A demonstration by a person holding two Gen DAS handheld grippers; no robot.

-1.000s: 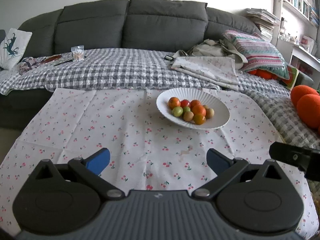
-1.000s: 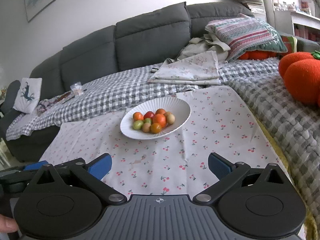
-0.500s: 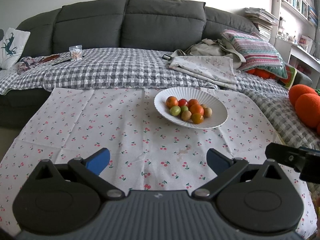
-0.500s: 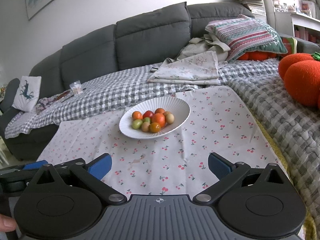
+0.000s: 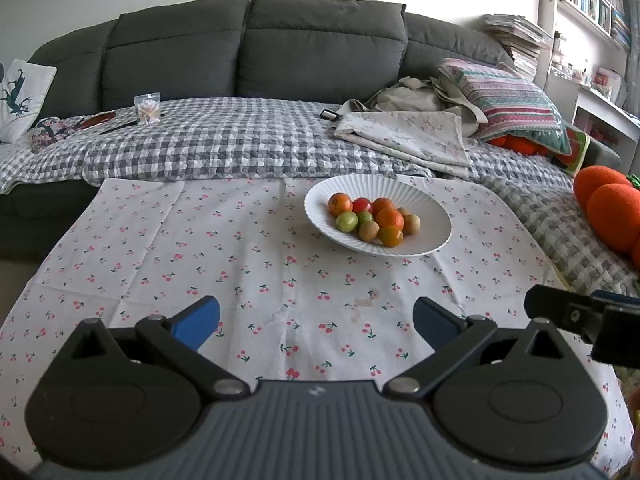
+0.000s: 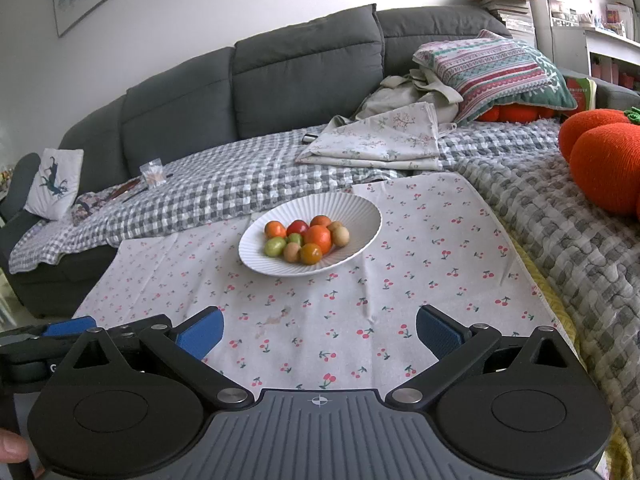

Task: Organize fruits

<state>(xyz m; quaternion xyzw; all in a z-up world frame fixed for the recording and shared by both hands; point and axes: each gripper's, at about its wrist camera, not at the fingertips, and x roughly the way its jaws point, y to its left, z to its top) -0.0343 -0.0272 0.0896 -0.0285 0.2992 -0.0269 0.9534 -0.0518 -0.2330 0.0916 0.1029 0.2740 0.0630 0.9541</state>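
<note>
Resting on the cherry-print cloth (image 5: pixel 240 248) that covers the surface, a white ribbed bowl (image 5: pixel 424 204) holds a small heap of fruits (image 5: pixel 374 222): orange, red, green and tan pieces packed together toward its near-left side. In the right wrist view the same bowl (image 6: pixel 352 210) sits ahead and slightly left of centre, with the fruits (image 6: pixel 306 240) touching one another inside it.

The left gripper (image 5: pixel 316 324) hovers low over the near part of the cloth, its blue-padded fingers (image 5: pixel 198 322) spread wide with nothing between them, well apart from the bowl. The right gripper (image 6: pixel 319 330) is likewise held over the cloth's near edge, fingers (image 6: pixel 438 334) wide apart and holding nothing. Each gripper shows at the edge of the other's view: the right one at the left camera's far right, the left one at the right camera's lower left.

Behind the cloth runs a grey checked blanket (image 5: pixel 224 140) over a dark grey sofa (image 5: pixel 320 48), with a folded floral fabric (image 5: pixel 404 136) and a striped cushion (image 5: pixel 512 100) on it. An orange plush pumpkin (image 6: pixel 604 160) lies to the right.
</note>
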